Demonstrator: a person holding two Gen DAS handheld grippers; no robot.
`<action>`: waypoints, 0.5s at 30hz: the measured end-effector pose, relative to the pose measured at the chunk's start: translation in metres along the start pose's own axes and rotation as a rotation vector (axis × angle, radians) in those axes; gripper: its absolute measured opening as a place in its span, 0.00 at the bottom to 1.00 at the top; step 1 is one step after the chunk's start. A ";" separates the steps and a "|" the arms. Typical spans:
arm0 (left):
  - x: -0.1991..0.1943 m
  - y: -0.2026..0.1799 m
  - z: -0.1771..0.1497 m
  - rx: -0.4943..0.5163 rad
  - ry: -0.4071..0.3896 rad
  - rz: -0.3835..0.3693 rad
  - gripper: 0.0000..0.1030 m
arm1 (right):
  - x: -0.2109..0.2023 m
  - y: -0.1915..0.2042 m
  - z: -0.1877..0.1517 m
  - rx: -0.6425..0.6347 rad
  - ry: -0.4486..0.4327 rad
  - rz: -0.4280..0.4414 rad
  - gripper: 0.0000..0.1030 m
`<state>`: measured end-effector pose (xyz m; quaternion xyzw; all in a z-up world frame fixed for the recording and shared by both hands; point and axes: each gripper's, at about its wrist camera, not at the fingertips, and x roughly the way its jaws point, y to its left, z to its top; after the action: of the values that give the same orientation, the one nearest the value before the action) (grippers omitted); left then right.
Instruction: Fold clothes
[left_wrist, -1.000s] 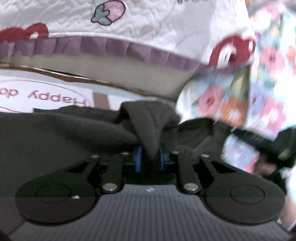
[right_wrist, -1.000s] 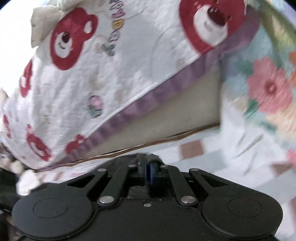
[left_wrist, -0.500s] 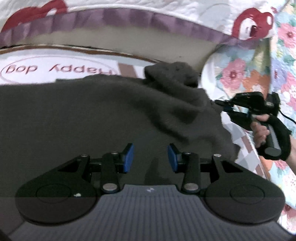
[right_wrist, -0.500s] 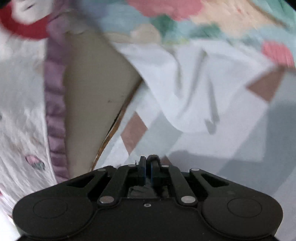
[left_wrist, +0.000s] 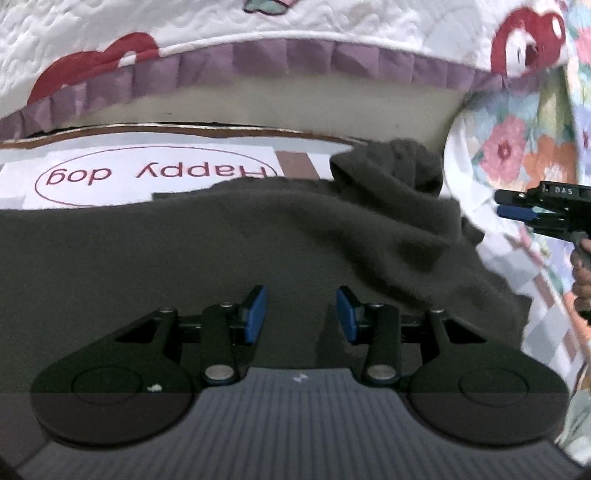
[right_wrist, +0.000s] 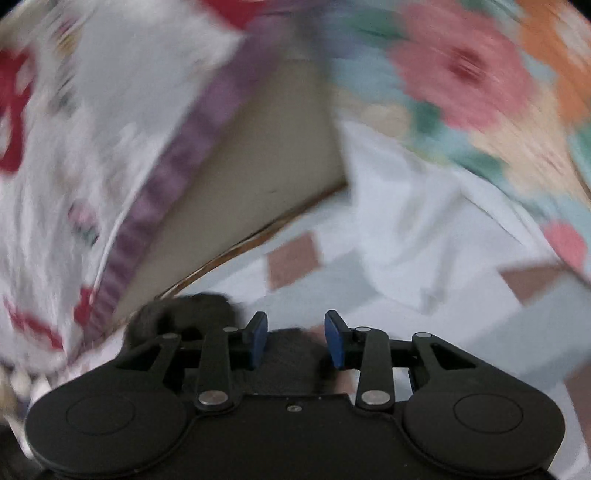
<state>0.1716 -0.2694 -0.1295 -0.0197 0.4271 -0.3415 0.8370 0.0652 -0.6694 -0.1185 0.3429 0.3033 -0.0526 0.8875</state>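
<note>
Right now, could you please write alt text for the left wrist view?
A dark grey garment lies spread on a patchwork sheet printed "Happy dog", bunched at its far right corner. The left hand-held gripper hovers over it, blue pads apart and closing slightly, gripping nothing. The right hand-held gripper enters from the right.

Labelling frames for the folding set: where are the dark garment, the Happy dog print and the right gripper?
dark garment (left_wrist: 229, 251), left wrist view, flat middle.
Happy dog print (left_wrist: 155, 173), left wrist view, lettering.
right gripper (right_wrist: 293, 338), right wrist view, between fingertips.

"Happy dog" on sheet (left_wrist: 155, 173), "DAS" on right gripper (left_wrist: 517, 206)
</note>
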 end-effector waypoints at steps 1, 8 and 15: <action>-0.001 0.003 0.002 -0.007 0.006 -0.009 0.28 | 0.005 0.016 0.003 -0.033 0.015 0.025 0.39; -0.012 0.015 0.004 -0.056 0.001 -0.024 0.16 | 0.075 0.147 0.005 -0.338 0.246 -0.014 0.56; -0.019 0.026 -0.005 -0.061 0.004 0.030 0.16 | 0.134 0.191 -0.029 -0.696 0.257 -0.280 0.59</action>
<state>0.1750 -0.2369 -0.1284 -0.0383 0.4393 -0.3157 0.8402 0.2165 -0.4907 -0.1024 -0.0191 0.4556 -0.0239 0.8897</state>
